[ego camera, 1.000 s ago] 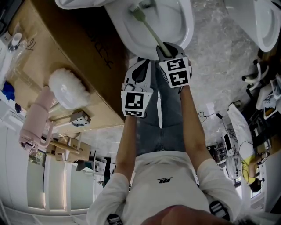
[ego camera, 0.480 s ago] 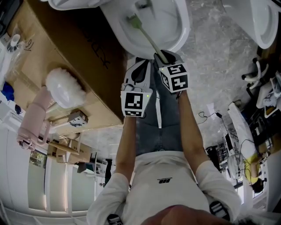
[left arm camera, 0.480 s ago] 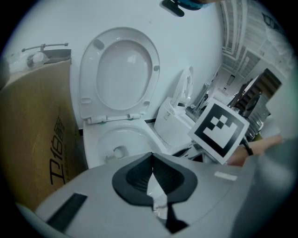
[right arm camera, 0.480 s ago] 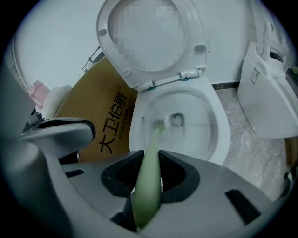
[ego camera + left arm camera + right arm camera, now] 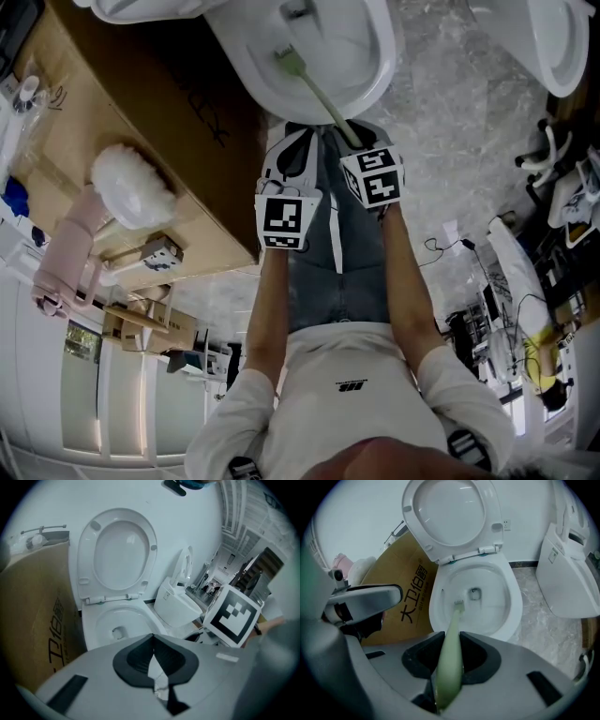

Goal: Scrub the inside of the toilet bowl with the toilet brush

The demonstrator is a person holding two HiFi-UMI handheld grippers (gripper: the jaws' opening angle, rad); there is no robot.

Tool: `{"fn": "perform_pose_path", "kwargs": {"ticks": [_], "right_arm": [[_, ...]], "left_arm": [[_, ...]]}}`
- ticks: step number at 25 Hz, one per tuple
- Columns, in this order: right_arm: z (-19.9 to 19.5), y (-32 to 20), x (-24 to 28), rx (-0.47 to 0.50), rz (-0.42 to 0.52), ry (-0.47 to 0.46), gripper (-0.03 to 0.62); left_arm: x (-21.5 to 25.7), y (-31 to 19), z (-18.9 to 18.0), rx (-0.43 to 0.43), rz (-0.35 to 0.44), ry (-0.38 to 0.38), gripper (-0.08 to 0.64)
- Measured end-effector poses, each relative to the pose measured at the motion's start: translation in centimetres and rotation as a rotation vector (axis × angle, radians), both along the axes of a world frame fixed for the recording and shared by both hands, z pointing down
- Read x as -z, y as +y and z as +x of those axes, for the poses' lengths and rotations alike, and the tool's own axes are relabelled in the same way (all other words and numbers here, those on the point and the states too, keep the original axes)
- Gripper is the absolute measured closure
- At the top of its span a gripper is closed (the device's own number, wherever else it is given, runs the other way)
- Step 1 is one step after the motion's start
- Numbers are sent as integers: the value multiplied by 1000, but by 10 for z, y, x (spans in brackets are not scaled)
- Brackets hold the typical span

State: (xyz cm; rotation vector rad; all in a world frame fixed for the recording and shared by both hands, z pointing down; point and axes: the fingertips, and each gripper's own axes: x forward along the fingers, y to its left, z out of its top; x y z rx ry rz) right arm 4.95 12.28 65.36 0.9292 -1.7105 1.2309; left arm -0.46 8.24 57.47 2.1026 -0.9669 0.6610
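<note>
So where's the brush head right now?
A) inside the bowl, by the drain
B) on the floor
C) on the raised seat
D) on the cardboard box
A: the right gripper is shut on the toilet brush, and its head sits inside the toilet bowl, just left of the drain opening.

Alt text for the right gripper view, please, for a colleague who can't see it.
The right gripper is shut on a pale green toilet brush, whose bristled head reaches into the white toilet bowl near the drain. The seat stands raised; a cardboard box sits left of the bowl.
</note>
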Motion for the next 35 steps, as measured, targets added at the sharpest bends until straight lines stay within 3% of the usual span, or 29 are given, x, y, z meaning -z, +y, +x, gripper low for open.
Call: {"fn": "perform_pose_path", "kwargs": {"ticks": [35], "right_arm": [[57, 25, 9, 66, -33, 174, 500]], "left_arm": [[3, 19, 18, -25, 7, 9, 551]]}}
